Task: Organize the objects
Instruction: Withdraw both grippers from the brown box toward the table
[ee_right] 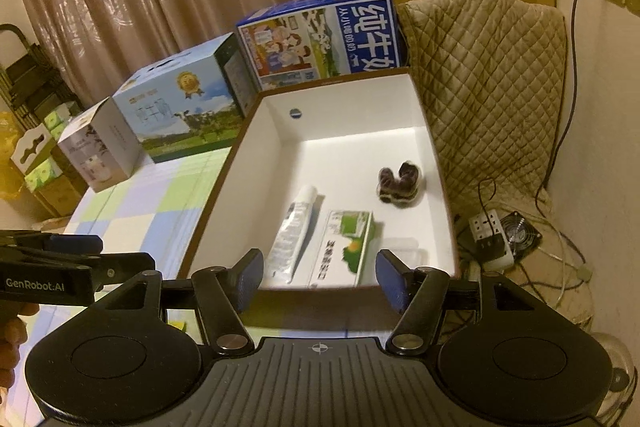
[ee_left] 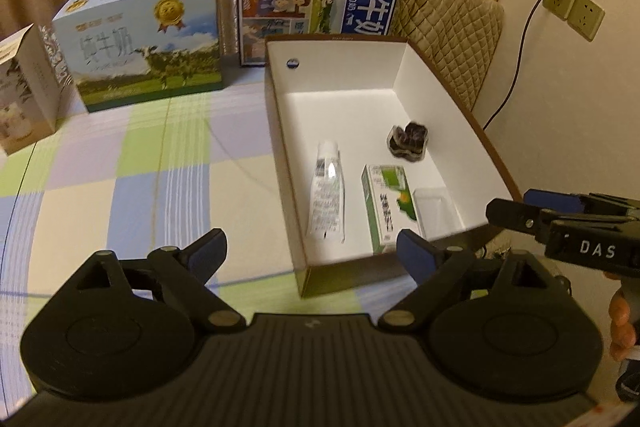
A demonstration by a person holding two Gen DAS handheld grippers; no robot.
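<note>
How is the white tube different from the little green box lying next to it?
The white tube is long, thin and rounded with a cap at its far end; the green box is shorter, wider and flat-sided. The white tube is mostly white with small dark print, while the green box shows green and orange pictures. Both lie flat, side by side and pointing the same way, inside the big open white box.

We see the green carton's (ee_left: 390,209) near end hidden behind the left gripper's finger (ee_left: 416,255), its print too blurred to read. A clear item (ee_left: 434,205) in the box's (ee_left: 460,99) near right corner stays unidentifiable. The left frame edge cuts the white carton (ee_left: 24,91).
</note>
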